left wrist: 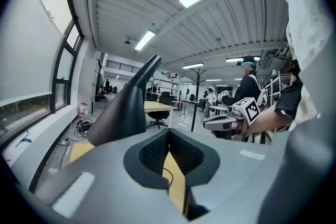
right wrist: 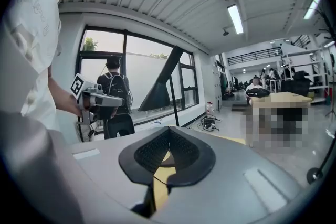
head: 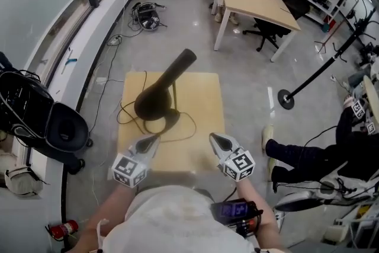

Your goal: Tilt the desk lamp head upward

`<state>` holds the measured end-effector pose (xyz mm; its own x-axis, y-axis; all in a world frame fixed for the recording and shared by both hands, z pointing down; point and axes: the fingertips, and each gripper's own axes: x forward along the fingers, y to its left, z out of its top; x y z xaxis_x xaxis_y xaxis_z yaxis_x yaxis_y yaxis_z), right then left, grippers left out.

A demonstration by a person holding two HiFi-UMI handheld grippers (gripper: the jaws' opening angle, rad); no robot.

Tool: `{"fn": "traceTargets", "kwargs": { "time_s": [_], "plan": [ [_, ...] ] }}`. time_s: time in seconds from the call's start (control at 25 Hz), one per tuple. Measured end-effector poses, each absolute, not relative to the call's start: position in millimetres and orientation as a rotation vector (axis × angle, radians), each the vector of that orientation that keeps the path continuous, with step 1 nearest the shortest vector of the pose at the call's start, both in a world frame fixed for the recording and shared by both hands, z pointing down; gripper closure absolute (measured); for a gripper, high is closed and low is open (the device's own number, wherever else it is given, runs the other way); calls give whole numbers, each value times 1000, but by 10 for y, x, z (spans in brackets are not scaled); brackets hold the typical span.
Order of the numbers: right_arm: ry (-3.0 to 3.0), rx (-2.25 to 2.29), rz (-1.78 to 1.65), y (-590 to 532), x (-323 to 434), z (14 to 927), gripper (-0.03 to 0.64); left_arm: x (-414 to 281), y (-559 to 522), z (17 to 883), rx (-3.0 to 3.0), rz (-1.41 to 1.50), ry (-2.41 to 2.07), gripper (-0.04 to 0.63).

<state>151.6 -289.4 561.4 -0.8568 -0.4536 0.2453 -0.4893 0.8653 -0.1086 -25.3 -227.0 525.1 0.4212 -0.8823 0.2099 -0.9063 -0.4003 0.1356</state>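
Over by the window wall sits a black bag on a round black stool [head: 62,127], well clear of the work. The job is on the small pale wooden table [head: 201,98], where the black desk lamp with the cone-shaped head [head: 157,98] stands near the middle. Its thin black cable [head: 188,124] loops loosely over the tabletop. The cone's wide mouth faces down towards the person and its narrow end points up and away, so I'd say the head has not been lifted yet.

The left gripper [head: 154,138], grey with a marker cube at its back, hangs over the near edge of the table. It is just short of the lamp and not touching it. Its jaws are pressed together with nothing between them; only the tabletop shows past their tips, with the lamp head [left wrist: 123,113] looming just to the left.

The right gripper [head: 214,138] is level with it, a little further from the lamp. Its jaws are also closed and empty, and the lamp head [right wrist: 160,89] rises beyond them.

This looks like the approach, before any contact. Next, I'd expect one gripper to part its jaws and steady the stem or base. The other could then get under the rim of the cone and swing it upward without dragging the lamp across the table.
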Motion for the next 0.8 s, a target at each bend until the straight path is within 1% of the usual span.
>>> {"fn": "traceTargets", "kwargs": {
  "time_s": [0.16, 0.36, 0.56, 0.8],
  "plan": [
    [-2840, 596, 143, -3184, 1508, 5546, 604, -173, -2364, 5196, 2416, 140, -1643, 594],
    [-2859, 452, 25, -3430, 1387, 5296, 604, -254, -2409, 5146, 2352, 121, -1751, 594],
    [-2883, 380, -83, -3634, 1175, 4971, 604, -429, -2462, 5090, 2327, 104, -1788, 594],
    [-2911, 351, -240, -3714, 829, 4347, 604, -721, -2464, 5098, 2319, 84, -1771, 594]
  ]
}}
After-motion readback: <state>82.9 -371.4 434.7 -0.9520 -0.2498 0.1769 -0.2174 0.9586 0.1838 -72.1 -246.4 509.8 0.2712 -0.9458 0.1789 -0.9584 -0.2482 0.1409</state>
